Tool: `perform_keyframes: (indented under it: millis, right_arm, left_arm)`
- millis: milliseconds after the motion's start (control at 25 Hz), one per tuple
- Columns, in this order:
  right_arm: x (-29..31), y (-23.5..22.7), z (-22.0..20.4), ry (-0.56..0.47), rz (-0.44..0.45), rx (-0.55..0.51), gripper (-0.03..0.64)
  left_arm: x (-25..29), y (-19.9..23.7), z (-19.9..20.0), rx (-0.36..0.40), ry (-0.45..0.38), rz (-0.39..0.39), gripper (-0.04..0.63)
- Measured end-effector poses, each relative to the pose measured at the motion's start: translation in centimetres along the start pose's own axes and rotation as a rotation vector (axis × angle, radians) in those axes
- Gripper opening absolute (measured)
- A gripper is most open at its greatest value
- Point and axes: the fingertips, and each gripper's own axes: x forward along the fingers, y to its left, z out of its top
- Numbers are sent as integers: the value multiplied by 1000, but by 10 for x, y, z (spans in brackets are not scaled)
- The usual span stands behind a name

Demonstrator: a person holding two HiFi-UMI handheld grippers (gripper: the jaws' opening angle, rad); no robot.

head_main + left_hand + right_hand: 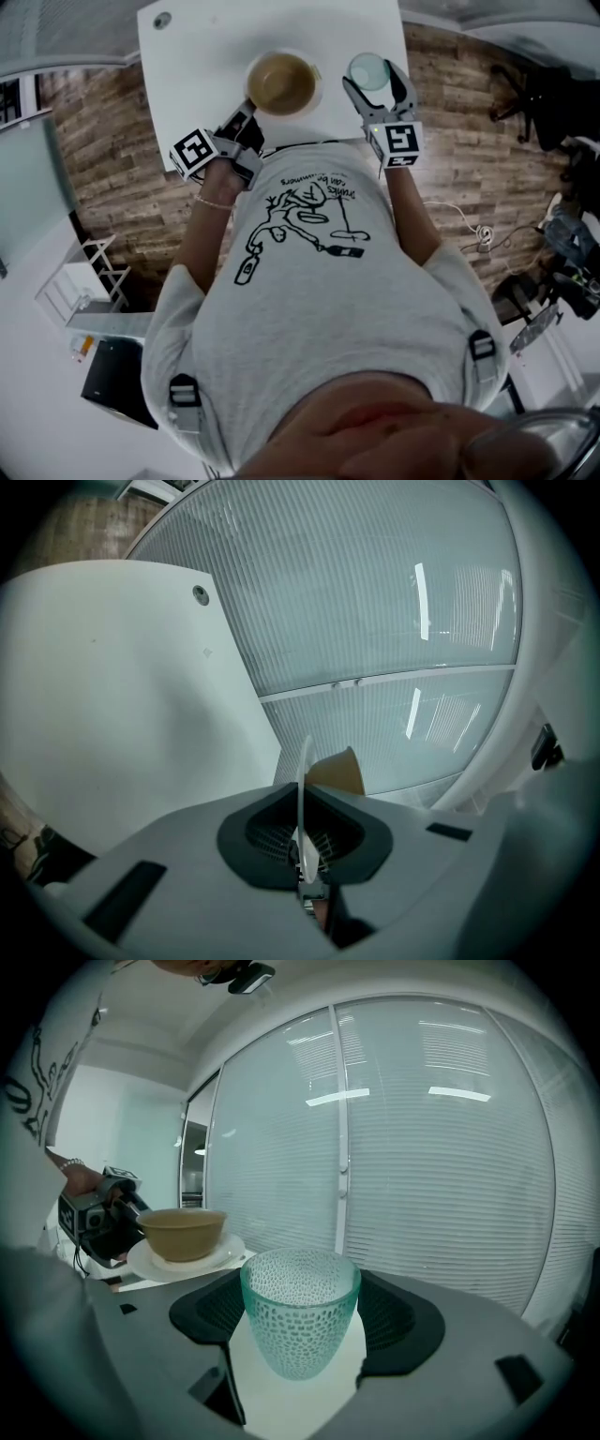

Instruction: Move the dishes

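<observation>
Your left gripper [305,850] is closed on the rim of the thin white round plate [303,780]. The plate carries the tan ceramic bowl [281,82] at the near edge of the white table [206,75]. Your right gripper [300,1335] grips the dimpled teal glass tumbler [300,1321] upright between its pads, just beside the plate.

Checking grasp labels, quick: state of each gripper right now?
Left gripper: closed on the rim of the white plate, brown bowl on it.
Right gripper: closed on the green glass cup.

Tan bowl [183,1232] on white plate [145,1260]; teal dimpled glass [300,1321] upright.
</observation>
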Motion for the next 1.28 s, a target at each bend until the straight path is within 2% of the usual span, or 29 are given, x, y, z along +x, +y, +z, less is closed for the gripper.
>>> perform_keyframes:
  millis: [240,400,880,1040,1280]
  right_arm:
    - [5,2,-26,4,14,-12,383]
    - [8,0,-48,42,28,-31,383]
    - [17,-5,-105,120,24,14,383]
    - [24,-6,-114,110,21,17,383]
    - [29,-10,-137,152,17,19,383]
  left_arm:
    - [-2,-3,1,-5,-3,-3,13]
    - [0,-4,0,-8,1,0,13]
    - [0,-6,-1,-13,5,5,12]
    - [0,-4,-1,-15,8,7,12]
    - [1,-3,0,-12,10,7,12]
